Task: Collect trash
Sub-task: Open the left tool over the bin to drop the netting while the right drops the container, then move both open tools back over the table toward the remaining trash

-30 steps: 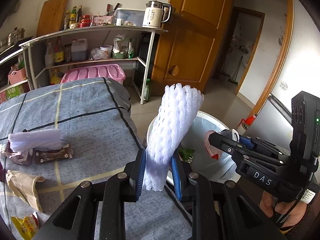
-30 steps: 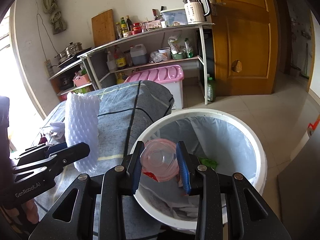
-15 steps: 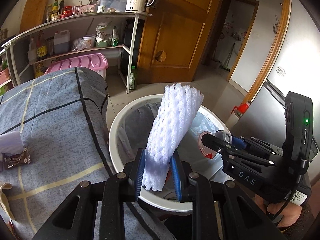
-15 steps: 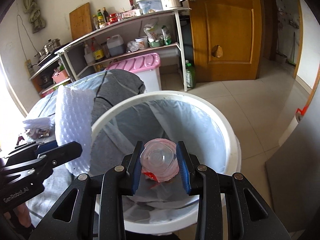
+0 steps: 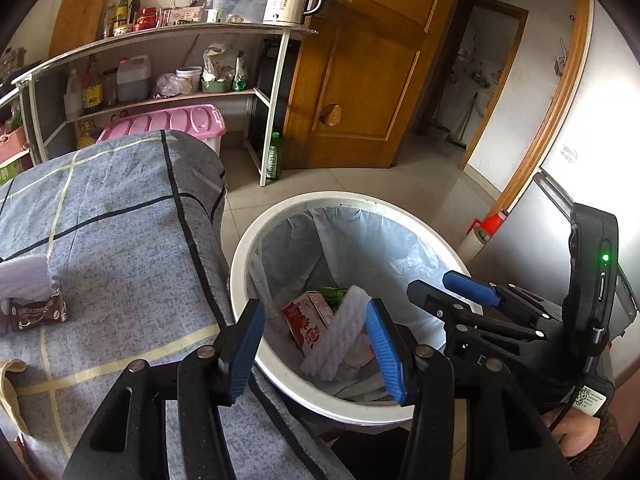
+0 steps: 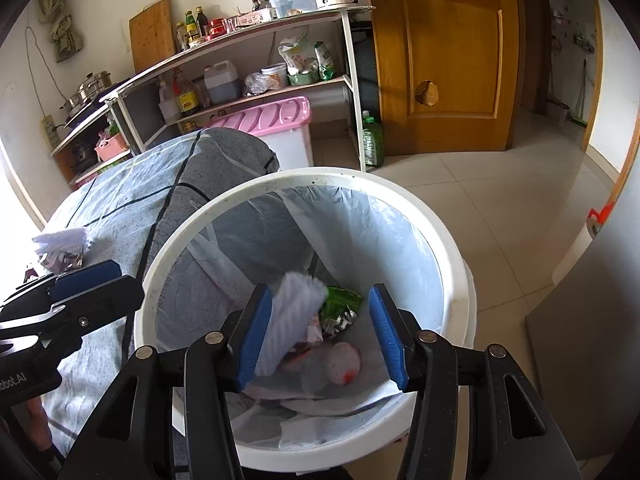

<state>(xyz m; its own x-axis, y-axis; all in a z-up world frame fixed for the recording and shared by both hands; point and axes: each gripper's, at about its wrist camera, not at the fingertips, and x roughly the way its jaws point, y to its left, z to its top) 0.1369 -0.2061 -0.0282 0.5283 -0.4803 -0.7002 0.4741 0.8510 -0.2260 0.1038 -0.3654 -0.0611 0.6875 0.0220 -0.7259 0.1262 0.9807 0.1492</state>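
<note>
A white bin (image 5: 362, 197) with a clear liner stands on the floor beside the cloth-covered table (image 5: 120, 240). My left gripper (image 5: 316, 346) hangs over the bin, its jaws opening with nothing pressed between them. Below it the white foam net (image 5: 336, 334) lies in the bin against a red carton (image 5: 306, 320). My right gripper (image 6: 320, 336) is also over the bin (image 6: 320, 174), jaws opening and empty. The pink plastic cup (image 6: 344, 362) rests on the bottom beside the foam net (image 6: 292, 316) and a green wrapper (image 6: 340, 304). Each gripper shows in the other's view: the right gripper (image 5: 460, 292), the left gripper (image 6: 92, 280).
On the table lie another white foam net (image 5: 24, 276), a brown wrapper (image 5: 36, 312) and a paper scrap (image 5: 8, 384). Behind stand a loaded shelf (image 5: 180, 36), a pink storage box (image 5: 168, 124), a green bottle (image 5: 273, 156) and a wooden door (image 5: 360, 60). A grey cabinet (image 5: 532, 220) is at the right.
Both grippers have opened over the bin. The foam net has dropped out of the left gripper and the pink cup out of the right; both now lie in the bin.
</note>
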